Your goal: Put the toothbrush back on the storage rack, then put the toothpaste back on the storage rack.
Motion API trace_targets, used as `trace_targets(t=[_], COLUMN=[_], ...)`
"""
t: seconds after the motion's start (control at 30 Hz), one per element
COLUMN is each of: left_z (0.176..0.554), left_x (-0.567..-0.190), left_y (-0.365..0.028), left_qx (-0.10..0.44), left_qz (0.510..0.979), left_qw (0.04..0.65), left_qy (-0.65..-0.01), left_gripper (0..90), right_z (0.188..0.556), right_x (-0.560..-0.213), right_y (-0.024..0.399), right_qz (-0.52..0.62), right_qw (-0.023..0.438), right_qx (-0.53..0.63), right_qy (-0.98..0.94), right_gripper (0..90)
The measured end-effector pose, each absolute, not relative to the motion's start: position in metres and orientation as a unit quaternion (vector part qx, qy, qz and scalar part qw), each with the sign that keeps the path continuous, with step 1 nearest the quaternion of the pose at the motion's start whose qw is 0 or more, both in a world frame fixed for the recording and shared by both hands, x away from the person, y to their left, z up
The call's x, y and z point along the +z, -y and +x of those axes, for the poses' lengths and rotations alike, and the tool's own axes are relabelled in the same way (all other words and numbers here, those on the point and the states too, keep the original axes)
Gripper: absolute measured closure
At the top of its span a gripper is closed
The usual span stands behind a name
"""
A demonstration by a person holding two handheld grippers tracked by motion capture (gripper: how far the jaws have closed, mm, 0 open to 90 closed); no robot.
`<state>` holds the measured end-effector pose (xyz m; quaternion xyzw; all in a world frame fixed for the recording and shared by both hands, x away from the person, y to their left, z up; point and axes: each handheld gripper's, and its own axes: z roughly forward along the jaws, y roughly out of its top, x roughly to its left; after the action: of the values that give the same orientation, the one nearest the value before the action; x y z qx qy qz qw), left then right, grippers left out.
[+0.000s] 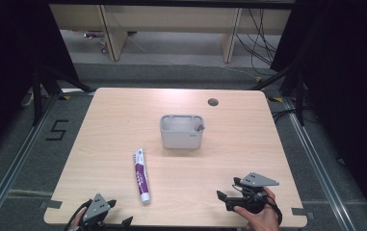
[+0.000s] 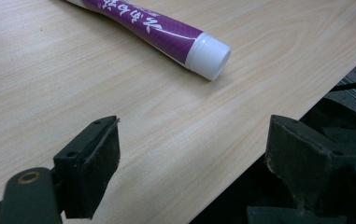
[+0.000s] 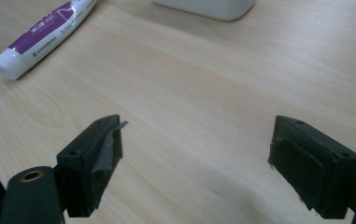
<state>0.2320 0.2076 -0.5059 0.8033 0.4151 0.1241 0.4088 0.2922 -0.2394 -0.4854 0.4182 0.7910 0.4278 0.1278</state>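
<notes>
1. The left gripper [image 1: 118, 222] sits at the table's [image 1: 248, 144] near edge, jaws spread, nothing between them.
2. The purple toothpaste tube [image 1: 141, 174] lies flat just ahead of it, white cap [image 2: 208, 56] toward the person.
3. The grey bin [image 1: 182, 131] stands farther off, beyond the tube.
4. The right gripper [image 1: 227, 192] hovers near the edge, jaws spread wide and empty, tube off to its left.

I see the toothpaste tube [image 1: 141, 175] lying flat on the table [image 1: 123, 115], purple and white with white lettering along its body. Its white cap [image 2: 208, 57] is screwed on and points toward my near edge, while the flat crimped end points away. It lies left of the middle, nearer my left gripper [image 1: 105, 215].
</notes>
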Motion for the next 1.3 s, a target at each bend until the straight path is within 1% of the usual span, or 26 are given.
trace_targets(t=[0.1, 0.13, 0.2, 0.23, 0.27, 0.3, 0.37, 0.47, 0.53, 0.6, 0.67, 0.7, 0.73, 0.77, 1.0, 1.13, 1.27, 1.3], left_z=[0.232, 0.233, 0.233, 0.233, 0.234, 0.234, 0.233, 0.234, 0.234, 0.235, 0.235, 0.235, 0.235, 0.235, 0.237, 0.237, 0.239, 0.239], left_x=[-0.507, -0.506, -0.506, -0.506, -0.507, -0.506, -0.507, -0.507, -0.507, -0.507, -0.507, -0.507, -0.508, -0.508, -0.508, -0.507, -0.508, -0.508], left_y=[-0.206, -0.208, -0.208, -0.208, -0.206, -0.208, -0.206, -0.207, -0.206, -0.207, -0.206, -0.205, -0.205, -0.205, -0.206, -0.206, -0.205, -0.204], left_qx=[0.123, 0.128, 0.127, 0.127, 0.124, 0.122, 0.123, 0.122, 0.123, 0.121, 0.121, 0.121, 0.121, 0.121, 0.120, 0.121, 0.118, 0.117], left_qz=[0.798, 0.809, 0.807, 0.807, 0.799, 0.807, 0.801, 0.803, 0.803, 0.808, 0.806, 0.805, 0.801, 0.805, 0.815, 0.817, 0.815, 0.814], left_qw=[0.414, 0.401, 0.403, 0.403, 0.415, 0.403, 0.411, 0.407, 0.407, 0.403, 0.405, 0.406, 0.411, 0.408, 0.399, 0.395, 0.397, 0.398], left_qy=[-0.420, -0.411, -0.412, -0.412, -0.417, -0.413, -0.418, -0.418, -0.419, -0.413, -0.415, -0.415, -0.418, -0.414, -0.403, -0.402, -0.405, -0.408], left_gripper=[17.4, 17.4, 17.4, 17.4, 17.4, 17.4, 17.4, 17.4, 17.4, 17.4, 17.4, 17.4, 17.4, 17.4, 17.4, 17.4, 17.2, 17.0], right_z=[0.285, 0.284, 0.279, 0.279, 0.276, 0.276, 0.274, 0.269, 0.268, 0.265, 0.263, 0.262, 0.260, 0.259, 0.249, 0.247, 0.242, 0.242], right_x=[-0.485, -0.488, -0.489, -0.490, -0.491, -0.492, -0.492, -0.493, -0.493, -0.494, -0.494, -0.494, -0.494, -0.494, -0.494, -0.494, -0.495, -0.494], right_y=[0.238, 0.239, 0.239, 0.241, 0.241, 0.242, 0.243, 0.243, 0.246, 0.246, 0.248, 0.248, 0.248, 0.249, 0.251, 0.254, 0.254, 0.257], right_qz=[0.427, 0.414, 0.420, 0.411, 0.417, 0.411, 0.413, 0.429, 0.419, 0.420, 0.414, 0.416, 0.419, 0.413, 0.424, 0.411, 0.428, 0.422], right_qw=[0.121, 0.124, 0.119, 0.129, 0.120, 0.127, 0.120, 0.110, 0.118, 0.113, 0.120, 0.119, 0.107, 0.118, 0.113, 0.124, 0.116, 0.126], right_qx=[0.416, 0.417, 0.408, 0.404, 0.402, 0.400, 0.395, 0.402, 0.394, 0.401, 0.391, 0.395, 0.397, 0.393, 0.402, 0.399, 0.400, 0.394], right_qy=[-0.794, -0.799, -0.802, -0.807, -0.806, -0.809, -0.812, -0.802, -0.809, -0.806, -0.813, -0.811, -0.809, -0.813, -0.803, -0.811, -0.802, -0.807], right_gripper=[17.2, 17.2, 17.2, 17.2, 17.2, 17.2, 17.2, 17.2, 17.2, 17.2, 17.2, 17.2, 17.1, 17.0, 16.4, 16.4, 16.4, 16.4])
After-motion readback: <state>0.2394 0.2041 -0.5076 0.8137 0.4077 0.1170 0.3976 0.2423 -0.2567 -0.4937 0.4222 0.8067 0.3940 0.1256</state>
